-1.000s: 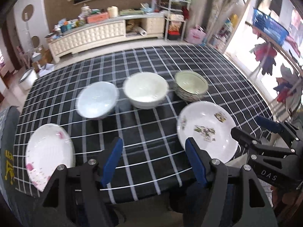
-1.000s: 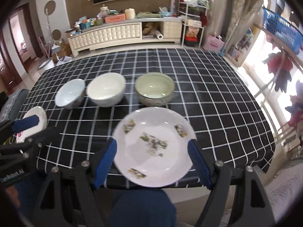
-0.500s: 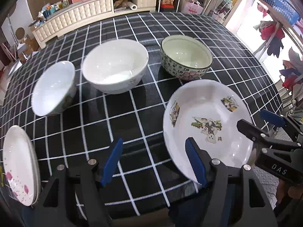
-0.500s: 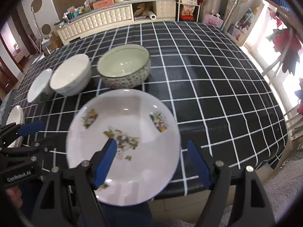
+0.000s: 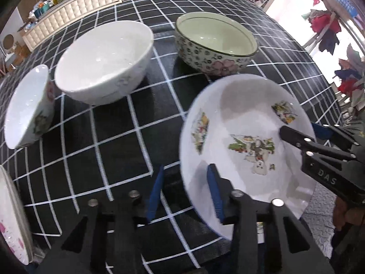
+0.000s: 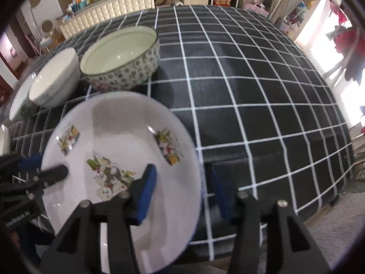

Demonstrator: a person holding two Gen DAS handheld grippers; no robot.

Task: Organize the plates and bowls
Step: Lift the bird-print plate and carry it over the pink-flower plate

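A white plate with flower decals (image 5: 246,118) (image 6: 118,123) lies at the near edge of the table. My left gripper (image 5: 184,194) straddles its left rim, one blue pad outside and one over the dish. Its jaws are closing, with a gap still on both sides. My right gripper (image 6: 182,189) straddles the right rim the same way, also closing and not pressing. Behind the plate stand a patterned bowl (image 5: 216,41) (image 6: 121,57), a plain white bowl (image 5: 102,61) and a small flowered bowl (image 5: 27,107).
A pink-speckled plate (image 5: 11,217) lies at the near left corner. The table wears a black cloth with white checks (image 6: 251,91). A white sideboard (image 6: 109,9) with clutter stands beyond the far edge, and a window with hanging clothes is on the right.
Both grippers came down and in toward the decal plate, which now fills the near view. Their jaws have narrowed, and each now has a rim of the plate between its pads.
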